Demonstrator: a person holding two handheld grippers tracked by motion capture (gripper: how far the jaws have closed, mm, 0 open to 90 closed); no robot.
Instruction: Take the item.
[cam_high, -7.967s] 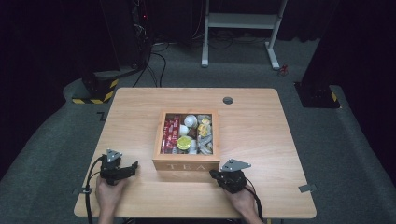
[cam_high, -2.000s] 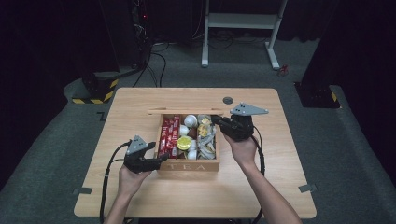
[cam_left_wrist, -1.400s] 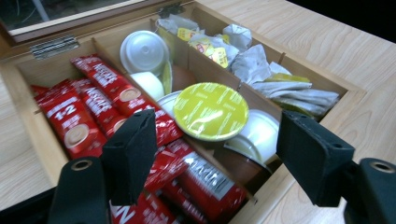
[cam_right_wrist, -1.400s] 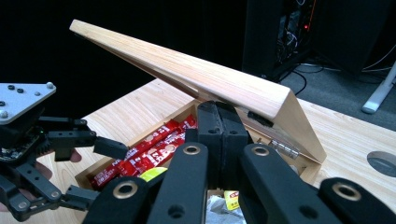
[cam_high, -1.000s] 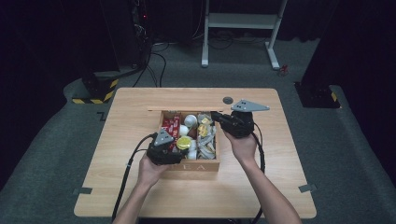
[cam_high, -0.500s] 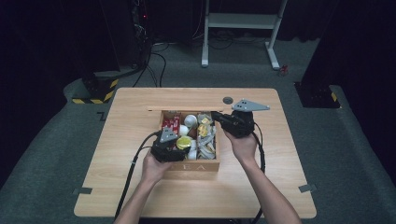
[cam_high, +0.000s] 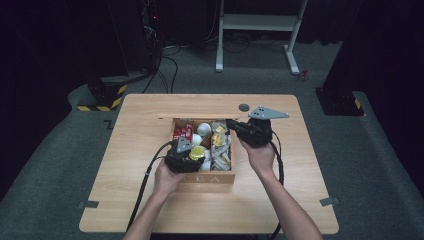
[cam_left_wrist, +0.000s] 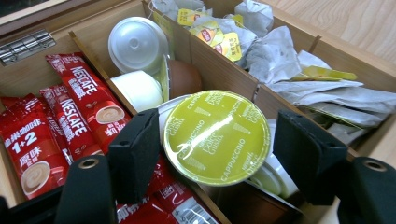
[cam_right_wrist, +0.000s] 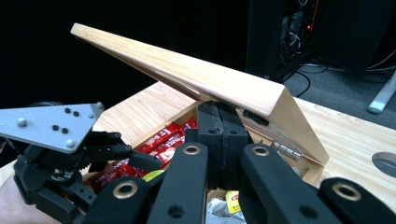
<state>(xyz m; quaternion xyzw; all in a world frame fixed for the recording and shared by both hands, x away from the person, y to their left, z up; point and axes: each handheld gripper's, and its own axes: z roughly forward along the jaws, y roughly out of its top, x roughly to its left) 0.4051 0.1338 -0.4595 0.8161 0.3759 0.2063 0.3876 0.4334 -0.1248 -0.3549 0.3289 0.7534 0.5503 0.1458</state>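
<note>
- The left gripper (cam_left_wrist: 210, 154) has its jaws apart on either side of a green-lidded capsule (cam_left_wrist: 217, 135) in the box; they have just been closing in. The left pad (cam_left_wrist: 135, 158) sits at the capsule's rim, while the right pad (cam_left_wrist: 308, 154) stands a little clear of it. No squeeze on it that I can tell yet.
- The capsule lies tilted in the near part of the middle compartment, resting on another capsule (cam_left_wrist: 275, 179) beneath it.
- The right gripper (cam_right_wrist: 222, 140) has its jaws pressed together with nothing between them. The tips sit under the raised lid (cam_right_wrist: 196, 77) near its hinge (cam_right_wrist: 285, 150) and seem to prop it open.
- The box (cam_high: 210, 177) sits mid-worktop (cam_high: 150, 125), its lid up at the far side.
- What could go wrong: the capsule is tilted and loose, so uneven pad contact could tip or squirt it down among the others. A hard pinch might dent the foil lid.
- The left pad also overlaps a red sachet (cam_left_wrist: 86, 107), which could get nipped and dragged along.
- If the right gripper slips, the lid may drop onto the left gripper.
- Counts: two grippers, one box with three compartments.
- Capsules in the middle compartment: the green one, two white ones (cam_left_wrist: 135, 44) beyond it, a brown one (cam_left_wrist: 184, 77), and the one underneath; five that I can make out.
- Red sachets in the left compartment: at least four, with the nearest ones partly hidden.
- Tea bags (cam_left_wrist: 280, 51) in the right compartment: a crumpled heap, too tangled to count.
</note>
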